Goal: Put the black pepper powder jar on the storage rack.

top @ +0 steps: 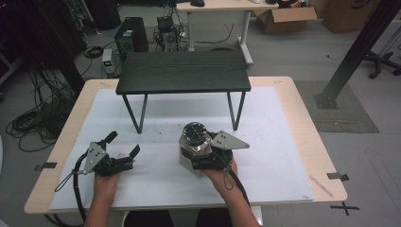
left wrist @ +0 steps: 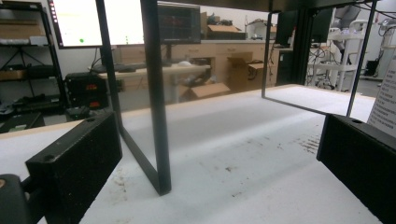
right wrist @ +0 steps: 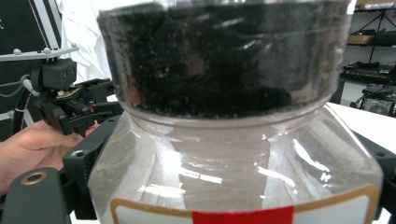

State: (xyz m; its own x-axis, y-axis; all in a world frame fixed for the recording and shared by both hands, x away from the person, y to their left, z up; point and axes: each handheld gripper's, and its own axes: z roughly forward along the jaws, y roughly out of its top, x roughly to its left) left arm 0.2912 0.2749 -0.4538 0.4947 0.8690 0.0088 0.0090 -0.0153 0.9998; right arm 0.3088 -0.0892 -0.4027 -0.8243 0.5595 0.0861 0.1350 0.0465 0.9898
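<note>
While L gripper (top: 124, 143) rests open, R gripper (top: 195, 152) clamps jar (top: 194, 144), jaws on both sides.

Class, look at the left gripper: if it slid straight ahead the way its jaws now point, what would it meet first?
Most likely the near left leg of the small black table. It stands just ahead of the open left gripper, slightly toward its left jaw, though depth is hard to judge.

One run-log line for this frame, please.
right claw: around clear jar, black lid on | left claw: open, empty | jar: upright on white mat, before black stand
</note>
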